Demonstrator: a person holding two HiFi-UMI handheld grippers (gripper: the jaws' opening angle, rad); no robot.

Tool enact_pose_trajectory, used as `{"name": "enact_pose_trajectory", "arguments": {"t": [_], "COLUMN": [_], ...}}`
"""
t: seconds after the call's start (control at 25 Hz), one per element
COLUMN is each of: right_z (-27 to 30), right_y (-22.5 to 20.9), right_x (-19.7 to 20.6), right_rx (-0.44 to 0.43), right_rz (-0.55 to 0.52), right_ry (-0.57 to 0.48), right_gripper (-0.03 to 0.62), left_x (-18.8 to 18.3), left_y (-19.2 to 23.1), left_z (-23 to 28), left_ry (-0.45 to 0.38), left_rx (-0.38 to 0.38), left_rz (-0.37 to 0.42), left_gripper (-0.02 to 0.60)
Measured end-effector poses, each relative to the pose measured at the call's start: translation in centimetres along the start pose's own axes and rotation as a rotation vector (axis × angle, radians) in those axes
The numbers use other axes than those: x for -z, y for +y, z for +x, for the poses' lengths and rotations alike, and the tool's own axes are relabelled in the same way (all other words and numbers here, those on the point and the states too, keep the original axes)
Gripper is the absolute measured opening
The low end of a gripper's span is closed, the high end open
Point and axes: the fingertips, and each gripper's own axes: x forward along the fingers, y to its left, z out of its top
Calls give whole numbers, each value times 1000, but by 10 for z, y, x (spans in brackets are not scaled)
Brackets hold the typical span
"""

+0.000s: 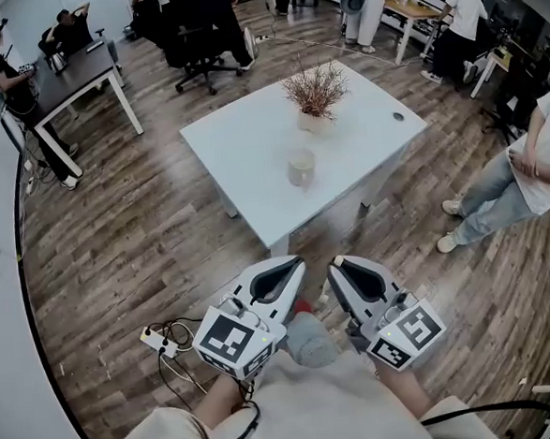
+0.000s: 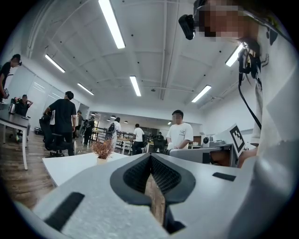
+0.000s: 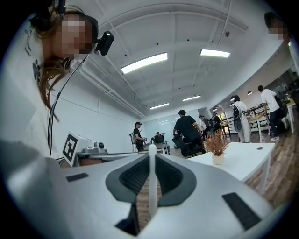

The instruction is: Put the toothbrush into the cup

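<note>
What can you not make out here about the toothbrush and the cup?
1. Toothbrush: the right gripper view shows only a white stem between the jaws; no bristles are visible.
2. Toothbrush in the head view: hidden by the right gripper.
3. Cup: too small in the head view to see inside; neither gripper view shows it.

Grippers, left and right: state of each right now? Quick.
Left gripper: closed, nothing between its jaws.
Right gripper: closed on the toothbrush, its thin white handle upright between the jaws.
</note>
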Motion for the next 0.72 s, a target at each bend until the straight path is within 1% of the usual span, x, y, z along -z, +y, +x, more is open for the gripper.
{"name": "enact_pose_trajectory", "arguments": {"t": [0.32,0.52,0.72], "right_z": [38,57,72], "right_y": [-60,-96,-128], "right_x": [-7,-9,-11], "right_rx": [-34,-62,-92], "right_rz": [13,29,43], "right_ry": [6,17,30], "right_gripper": [48,48,48], "left_x": [-11,-11,-13], "left_y": [44,70,90], "left_z": [54,89,113], "left_ry": [-9,-3,2], "left_rx": [-37,-70,-116], "left_rz": [9,2,-5], "left_gripper": [8,8,8]}}
